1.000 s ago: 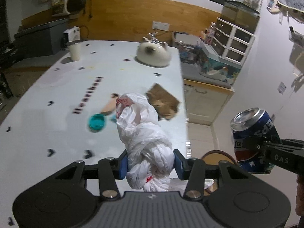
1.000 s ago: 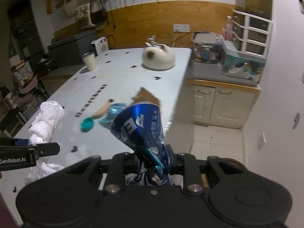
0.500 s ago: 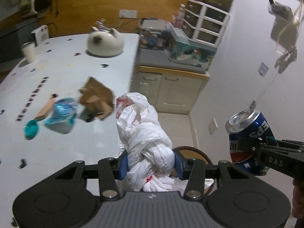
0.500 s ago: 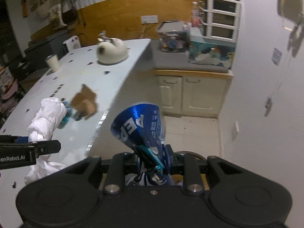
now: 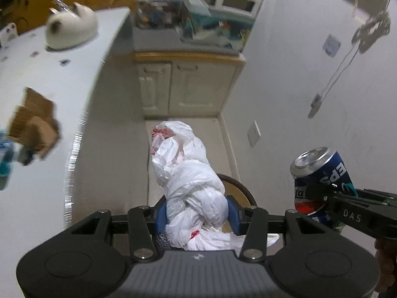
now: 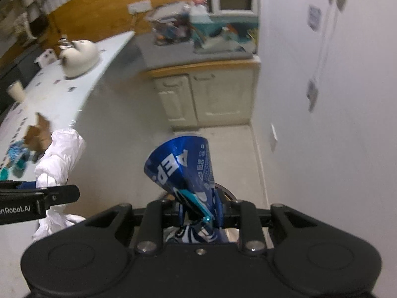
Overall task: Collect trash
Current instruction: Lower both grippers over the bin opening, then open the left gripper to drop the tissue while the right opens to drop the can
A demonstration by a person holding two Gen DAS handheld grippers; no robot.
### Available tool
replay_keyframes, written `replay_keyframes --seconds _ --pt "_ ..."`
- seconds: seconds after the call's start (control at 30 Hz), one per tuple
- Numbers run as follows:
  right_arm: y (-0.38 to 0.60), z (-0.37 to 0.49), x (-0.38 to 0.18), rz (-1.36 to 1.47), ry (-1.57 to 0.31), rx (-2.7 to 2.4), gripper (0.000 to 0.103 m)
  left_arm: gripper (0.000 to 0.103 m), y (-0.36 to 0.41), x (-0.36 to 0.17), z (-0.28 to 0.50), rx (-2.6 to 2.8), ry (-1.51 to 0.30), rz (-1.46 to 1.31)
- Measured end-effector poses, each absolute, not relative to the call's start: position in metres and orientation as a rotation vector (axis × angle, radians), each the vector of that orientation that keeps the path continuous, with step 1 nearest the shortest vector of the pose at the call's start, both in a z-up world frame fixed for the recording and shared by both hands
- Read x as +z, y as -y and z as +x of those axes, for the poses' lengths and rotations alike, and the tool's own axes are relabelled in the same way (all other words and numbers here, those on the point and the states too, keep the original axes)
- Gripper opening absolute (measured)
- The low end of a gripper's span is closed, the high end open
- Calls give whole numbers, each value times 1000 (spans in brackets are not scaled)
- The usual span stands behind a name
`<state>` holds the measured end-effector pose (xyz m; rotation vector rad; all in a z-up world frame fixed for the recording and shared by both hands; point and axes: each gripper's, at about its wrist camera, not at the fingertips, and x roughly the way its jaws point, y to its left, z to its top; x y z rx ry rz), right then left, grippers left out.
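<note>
The left tool (image 5: 197,211) is clamped on a knotted white plastic bag (image 5: 191,173), its blue pads (image 5: 233,213) pressed into the bag's bunched middle. The right tool (image 6: 201,211) pinches a blue Pepsi can (image 6: 183,166) so hard that the can's lower end is crushed flat between the jaws; from the left wrist view the same can (image 5: 320,173) shows its silver top tilted up. Both loads hang in the air off the right edge of the desk (image 5: 49,79), over the tiled floor (image 6: 223,144). A dark curved rim (image 5: 238,183), probably a bin, shows just under and behind the bag, and again under the can in the right wrist view; most of it is hidden by the tools.

By my judgement two pieces are picked up and ready to drop, so the task is partly done. Still left on the desk near its right edge are a torn piece of brown cardboard (image 5: 34,121) and a crumpled blue wrapper (image 6: 16,154); a small teal item lies beside the wrapper, too blurred to name.

Farther along the desk sits a white kettle (image 5: 70,31), which looks like no trash. Beyond the floor stands a cream cabinet (image 5: 186,84) with cluttered boxes on top. Nothing visible blocks the drop, though the two tools are close together over the same rim.
</note>
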<state>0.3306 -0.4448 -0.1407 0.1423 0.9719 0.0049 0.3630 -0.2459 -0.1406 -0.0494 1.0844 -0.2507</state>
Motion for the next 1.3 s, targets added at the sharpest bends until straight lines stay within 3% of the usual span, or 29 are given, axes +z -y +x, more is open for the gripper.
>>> replay_keyframes --seconds 0.6,0.93,0.97,1.07,1.3 --pt "474 385 -307 282 -1232 -105 25 49 317 -343 428 -487 -1414 131" --pt "476 402 -365 294 -1306 -86 25 50 322 -409 441 -459 -1503 104" --pt "476 403 -369 302 -1311 -81 25 51 321 -411 441 -456 -1509 106" --pt "476 411 -384 311 -1327 -72 25 76 318 -416 442 -446 -1516 101" --pt "471 427 -411 289 -1365 -38 25 76 308 -419 442 -436 -1533 97"
